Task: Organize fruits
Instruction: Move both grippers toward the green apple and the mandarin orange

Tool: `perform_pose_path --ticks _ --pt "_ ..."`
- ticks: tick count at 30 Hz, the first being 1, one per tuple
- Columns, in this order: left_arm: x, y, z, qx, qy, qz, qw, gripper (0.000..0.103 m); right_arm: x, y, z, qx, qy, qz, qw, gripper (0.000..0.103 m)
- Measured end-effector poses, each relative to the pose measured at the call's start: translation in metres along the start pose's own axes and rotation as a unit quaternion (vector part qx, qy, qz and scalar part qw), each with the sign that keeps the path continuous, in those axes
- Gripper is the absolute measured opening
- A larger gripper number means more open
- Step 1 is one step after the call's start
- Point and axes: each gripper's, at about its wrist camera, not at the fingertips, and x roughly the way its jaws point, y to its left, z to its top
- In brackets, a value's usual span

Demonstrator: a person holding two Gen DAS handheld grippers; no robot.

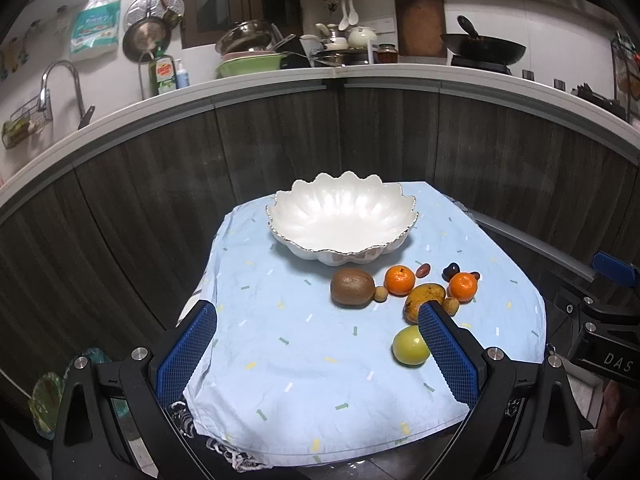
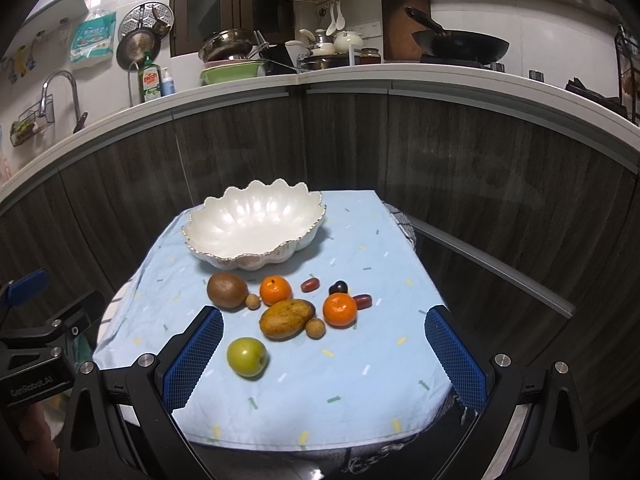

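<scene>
Two grippers, the left gripper (image 1: pixel 318 346) and the right gripper (image 2: pixel 324 354), hang wide apart and hold nothing, likely getting ready to pick. The fruits, like the green apple (image 2: pixel 247 357) and kiwi (image 2: pixel 227 290), lie on the blue cloth (image 2: pixel 360 360) just in front of the white bowl (image 2: pixel 224 254), which has nothing in it. The left gripper's finger hides part of the mango (image 1: pixel 420 296), and the small dark fruits are hard to name.

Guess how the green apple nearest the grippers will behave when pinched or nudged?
The green apple looks round and smooth-skinned, so it will probably roll on the cloth if nudged. Its glossy skin may slip between the pads unless gripped at its widest part. It appears firm, so a moderate squeeze likely won't deform it. Both grippers are open and clear of it.
</scene>
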Motion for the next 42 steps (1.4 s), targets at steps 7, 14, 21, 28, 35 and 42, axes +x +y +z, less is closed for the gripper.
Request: perform_pose_path --ticks 7,14,21,28,35,42 --pt "0.012 -0.010 0.004 0.028 0.006 -0.006 0.9996 0.102 0.012 -0.013 0.000 0.007 0.007 -0.010 1.000 0.102" --pt "0.029 -0.021 0.008 0.046 0.016 -0.020 0.9986 0.102 0.029 -0.022 0.000 0.009 0.013 -0.007 1.000 0.102" --pt "0.052 -0.035 0.007 0.059 0.039 -0.042 0.9966 0.102 0.044 -0.030 0.000 0.014 0.020 -0.004 1.000 0.102" --pt "0.078 -0.056 0.005 0.070 0.066 -0.072 0.9928 0.102 0.057 -0.041 -0.003 0.025 0.029 -0.007 0.999 0.102" --pt "0.100 -0.070 -0.006 0.078 0.089 -0.090 0.9889 0.102 0.074 -0.049 -0.009 0.026 0.043 -0.013 0.999 0.102" --pt "0.119 -0.085 -0.020 0.091 0.118 -0.099 0.9839 0.093 0.094 -0.055 -0.015 0.021 0.058 -0.015 0.998 0.102"
